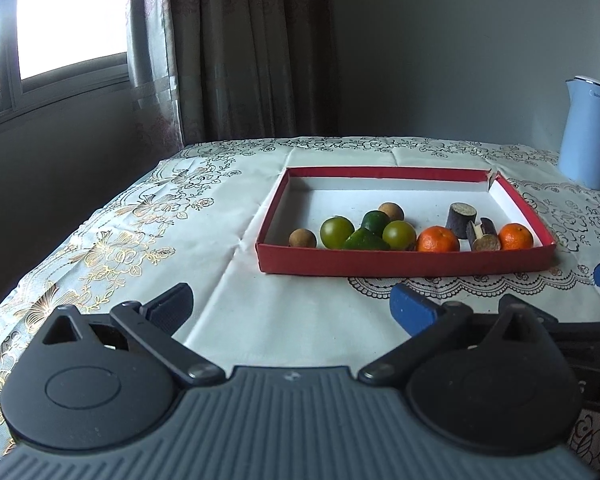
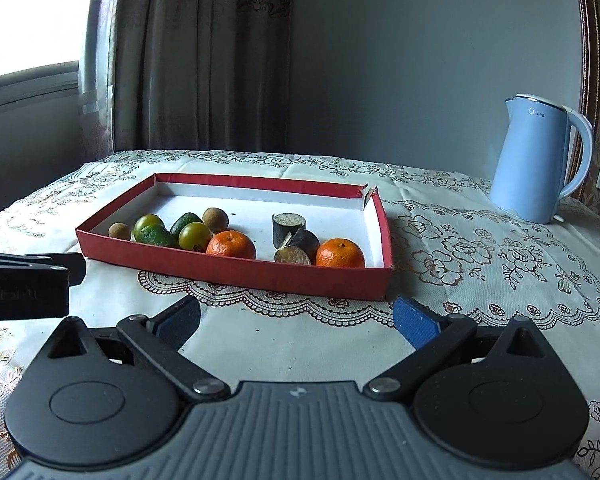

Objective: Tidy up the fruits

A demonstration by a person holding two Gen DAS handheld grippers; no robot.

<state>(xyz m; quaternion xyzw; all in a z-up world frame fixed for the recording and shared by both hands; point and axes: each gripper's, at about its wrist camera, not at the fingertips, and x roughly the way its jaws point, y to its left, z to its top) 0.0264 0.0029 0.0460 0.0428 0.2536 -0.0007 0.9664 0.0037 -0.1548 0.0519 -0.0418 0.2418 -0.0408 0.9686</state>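
A shallow red tray (image 1: 404, 265) (image 2: 236, 275) with a white floor sits on the table and holds the fruit. Along its near side lie two oranges (image 1: 438, 239) (image 2: 340, 253), two round green fruits (image 1: 337, 232), two dark green fruits (image 1: 366, 241), two small brown round fruits (image 1: 303, 238) and three dark cut stalk pieces (image 1: 461, 215) (image 2: 289, 229). My left gripper (image 1: 292, 306) is open and empty, in front of the tray. My right gripper (image 2: 298, 318) is open and empty, in front of the tray's right half.
A light blue electric kettle (image 2: 534, 162) (image 1: 588, 136) stands at the back right. A lace-patterned tablecloth (image 1: 204, 216) covers the table; its left edge drops off near the window and curtain. The left gripper's body (image 2: 24, 286) shows at the right wrist view's left edge.
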